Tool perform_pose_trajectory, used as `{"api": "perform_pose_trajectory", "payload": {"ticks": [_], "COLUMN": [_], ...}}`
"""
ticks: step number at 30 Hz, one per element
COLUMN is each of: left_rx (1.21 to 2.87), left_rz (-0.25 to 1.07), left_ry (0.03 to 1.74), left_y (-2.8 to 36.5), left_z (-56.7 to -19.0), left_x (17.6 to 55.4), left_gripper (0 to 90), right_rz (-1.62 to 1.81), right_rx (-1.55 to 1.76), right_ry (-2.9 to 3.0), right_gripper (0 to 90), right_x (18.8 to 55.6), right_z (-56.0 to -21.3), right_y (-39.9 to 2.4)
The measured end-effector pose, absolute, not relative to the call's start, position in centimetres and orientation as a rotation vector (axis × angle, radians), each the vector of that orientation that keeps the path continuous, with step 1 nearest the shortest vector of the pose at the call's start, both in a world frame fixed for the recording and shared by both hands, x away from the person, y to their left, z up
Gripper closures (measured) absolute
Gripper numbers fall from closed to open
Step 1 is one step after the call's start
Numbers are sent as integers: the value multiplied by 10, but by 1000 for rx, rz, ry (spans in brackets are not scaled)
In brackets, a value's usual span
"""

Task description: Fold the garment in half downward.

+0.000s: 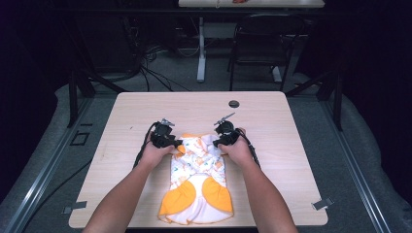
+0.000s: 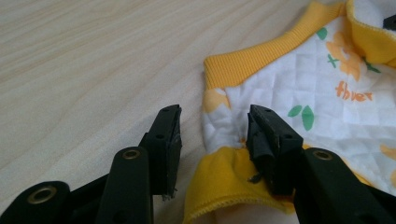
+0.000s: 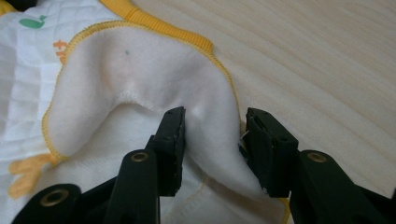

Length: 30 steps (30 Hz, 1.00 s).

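Note:
A small white quilted garment [image 1: 197, 179] with orange-yellow trim and flower prints lies on the wooden table [image 1: 194, 104], folded, its orange seat panels toward the near edge. My left gripper [image 1: 179, 144] sits at the garment's far left corner, open. In the left gripper view the jaws [image 2: 214, 126] stand wide around the edge of the garment [image 2: 303, 84] beside its yellow ribbed band. My right gripper [image 1: 215, 144] is at the far right corner, also open. In the right gripper view a loose fold of the white inside of the garment [image 3: 140, 74] lies between the parted jaws [image 3: 214, 128].
A black cable hole [image 1: 234, 104] is set in the table's far side. Beyond the table stand a black chair [image 1: 265, 43] and the white leg of another desk [image 1: 201, 53], with cables on the floor. Bare wood surrounds the garment on all sides.

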<state>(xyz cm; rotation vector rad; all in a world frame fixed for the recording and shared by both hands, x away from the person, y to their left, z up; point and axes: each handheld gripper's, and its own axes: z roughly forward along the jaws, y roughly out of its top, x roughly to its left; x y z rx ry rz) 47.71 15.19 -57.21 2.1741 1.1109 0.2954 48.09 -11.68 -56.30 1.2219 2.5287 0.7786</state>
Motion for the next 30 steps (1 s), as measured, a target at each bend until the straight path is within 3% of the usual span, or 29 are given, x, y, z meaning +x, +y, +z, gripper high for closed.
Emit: {"api": "perform_pose_trajectory", "payload": {"ticks": [4,7,13,30], "left_rx": [2174,2173,2176,2155], "left_rz": [302,268,236,282], "left_ry": [1108,1101,1093,1069], "left_y": [151,150,147,152], "left_z": [-572,-572,-571,-545], "left_x": [477,476,475,468], "left_gripper": [564,662,820,852], "right_rz": [787,774,779,865], "right_rx": [1203,1180,1170,1138], "right_ry": [2540,2568,2588,2577], "right_gripper": [589,704,827,860], "right_x": [481,479,476,466], "right_z": [-563,-562,-561,-538], "right_y": [-117,-115,-112,-119]}}
